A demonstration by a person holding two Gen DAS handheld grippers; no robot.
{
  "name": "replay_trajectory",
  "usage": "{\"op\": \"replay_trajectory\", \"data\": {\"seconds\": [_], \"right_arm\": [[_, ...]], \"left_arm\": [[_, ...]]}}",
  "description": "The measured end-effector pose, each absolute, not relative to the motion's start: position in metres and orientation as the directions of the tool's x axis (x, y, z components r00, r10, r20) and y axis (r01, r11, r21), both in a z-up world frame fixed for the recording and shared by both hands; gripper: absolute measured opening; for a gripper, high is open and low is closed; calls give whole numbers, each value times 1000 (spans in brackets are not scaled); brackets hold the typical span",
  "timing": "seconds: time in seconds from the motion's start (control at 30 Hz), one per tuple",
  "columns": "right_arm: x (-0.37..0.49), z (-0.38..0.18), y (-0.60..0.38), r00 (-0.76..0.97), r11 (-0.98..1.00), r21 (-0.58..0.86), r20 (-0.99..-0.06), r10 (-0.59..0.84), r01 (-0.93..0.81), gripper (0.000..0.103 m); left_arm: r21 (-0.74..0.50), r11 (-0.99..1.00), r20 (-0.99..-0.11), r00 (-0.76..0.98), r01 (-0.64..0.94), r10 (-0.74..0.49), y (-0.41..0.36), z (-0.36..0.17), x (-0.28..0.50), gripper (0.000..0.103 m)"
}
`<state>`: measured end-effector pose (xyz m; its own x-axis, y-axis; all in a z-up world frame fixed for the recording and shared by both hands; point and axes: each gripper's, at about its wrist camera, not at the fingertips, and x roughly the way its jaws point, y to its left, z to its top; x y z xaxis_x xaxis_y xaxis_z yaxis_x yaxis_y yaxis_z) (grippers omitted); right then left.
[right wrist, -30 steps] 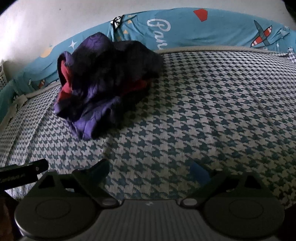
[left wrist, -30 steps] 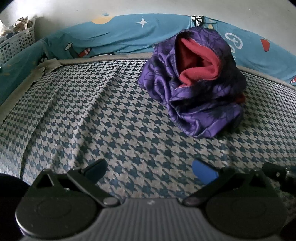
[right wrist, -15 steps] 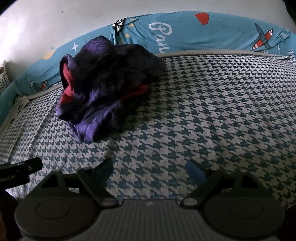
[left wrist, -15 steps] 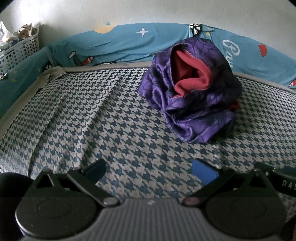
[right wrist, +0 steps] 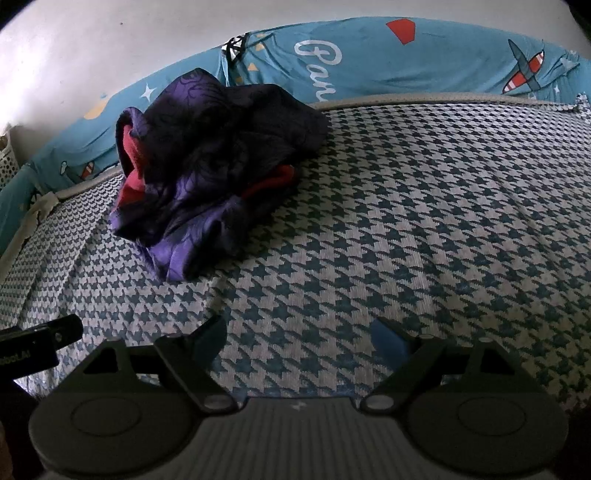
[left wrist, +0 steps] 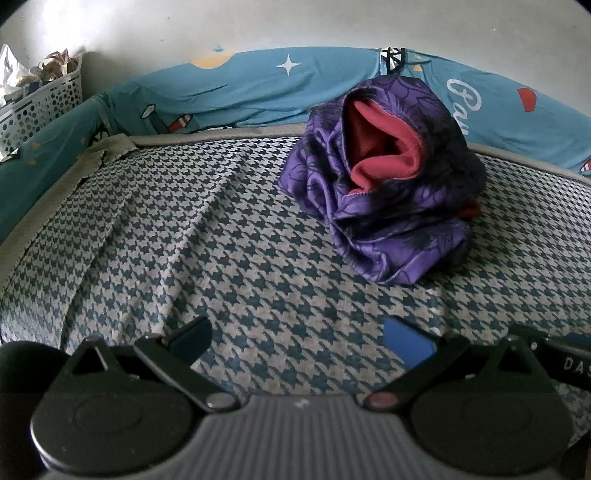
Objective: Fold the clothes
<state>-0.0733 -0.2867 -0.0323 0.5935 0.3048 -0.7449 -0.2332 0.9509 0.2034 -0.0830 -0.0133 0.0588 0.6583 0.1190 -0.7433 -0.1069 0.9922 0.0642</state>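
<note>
Crumpled purple patterned garment with red fleece lining [left wrist: 380, 192] [right wrist: 207, 173] heaped at far side of houndstooth-woven mat [left wrist: 221, 251] [right wrist: 424, 221]. Well apart from both tools: far-right of left gripper [left wrist: 299, 336], far-left of right gripper [right wrist: 299, 336]. Both spread wide, holding nothing, over bare mat.

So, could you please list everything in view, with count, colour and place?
garment: one, purple with red lining, crumpled on the mat near the far edge.
mat: one, blue-and-white houndstooth, covering the surface under both grippers.
bumper: one, teal with stars, planes and lettering, along the mat's far and left edges.
basket: one, white and perforated, far left beyond the bumper, holding crumpled items.
wall: white, behind the bumper.
left gripper: black, blue pads, jaws open, nothing between them.
right gripper: black, blue pads, jaws open, nothing between them.
</note>
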Motion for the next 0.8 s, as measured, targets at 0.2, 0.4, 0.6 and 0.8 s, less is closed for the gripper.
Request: {"op": "replay_trajectory", "data": {"seconds": [0.2,0.4,0.6,0.8], "right_arm": [[-73,-34,-289,588,952,211,-750,304,-222,87],[-72,-35,-291,580,953,216,-757,301,-213,87],[-72,-35,-291,580,953,213,-758,300,-214,87],[-72,-36,-291,580,954,210,-758,298,-215,87]], "left_arm": [[65,992,-742,660,-106,119,-14,59,-84,103],[60,993,-748,654,-106,115,-15,57,-84,103],[63,992,-744,658,-108,119,-15,57,-85,103],[62,992,-742,660,-110,119,-15,57,-85,103]]}}
